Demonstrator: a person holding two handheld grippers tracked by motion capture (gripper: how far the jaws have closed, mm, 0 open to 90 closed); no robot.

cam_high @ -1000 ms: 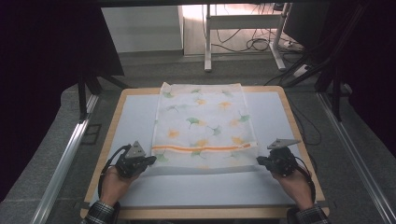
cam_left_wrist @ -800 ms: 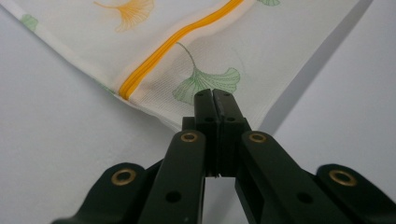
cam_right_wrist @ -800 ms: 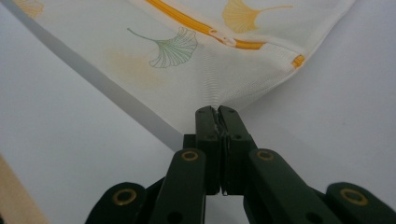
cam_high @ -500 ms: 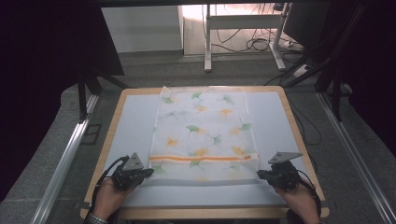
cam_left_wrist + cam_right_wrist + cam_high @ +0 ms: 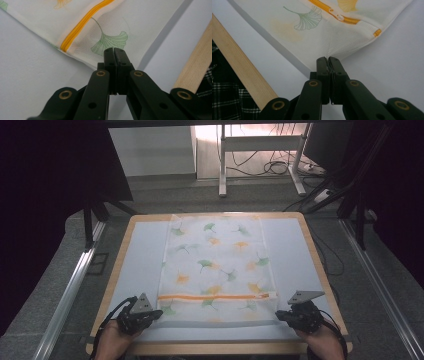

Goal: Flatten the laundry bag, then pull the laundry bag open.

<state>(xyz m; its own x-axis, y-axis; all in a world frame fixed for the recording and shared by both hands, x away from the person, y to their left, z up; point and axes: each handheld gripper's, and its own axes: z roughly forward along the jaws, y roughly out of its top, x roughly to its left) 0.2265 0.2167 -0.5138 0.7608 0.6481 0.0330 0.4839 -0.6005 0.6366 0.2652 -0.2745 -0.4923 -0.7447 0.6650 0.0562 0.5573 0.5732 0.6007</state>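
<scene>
The mesh bag [image 5: 216,270] lies flat in the middle of the frame on the white mat [image 5: 290,250], and I hold its two near corners. My left gripper [image 5: 156,314], in the lower left of the high view, has its jaws pressed together on the bag's near left corner; my right gripper [image 5: 279,315], in the lower right, pinches the near right corner in the same way. In the left gripper view the orange zipper [image 5: 82,25] runs straight across the cloth, near the edge that I hold. I judge that the spreading is nearly done: the bag looks smooth and straight, and what is left is to let the corners go. The mat sits in a wooden frame [image 5: 320,265]. Beyond it, in the upper part, is a grey floor [image 5: 165,195], a metal stand [image 5: 260,155] and some cables [image 5: 277,167].
</scene>
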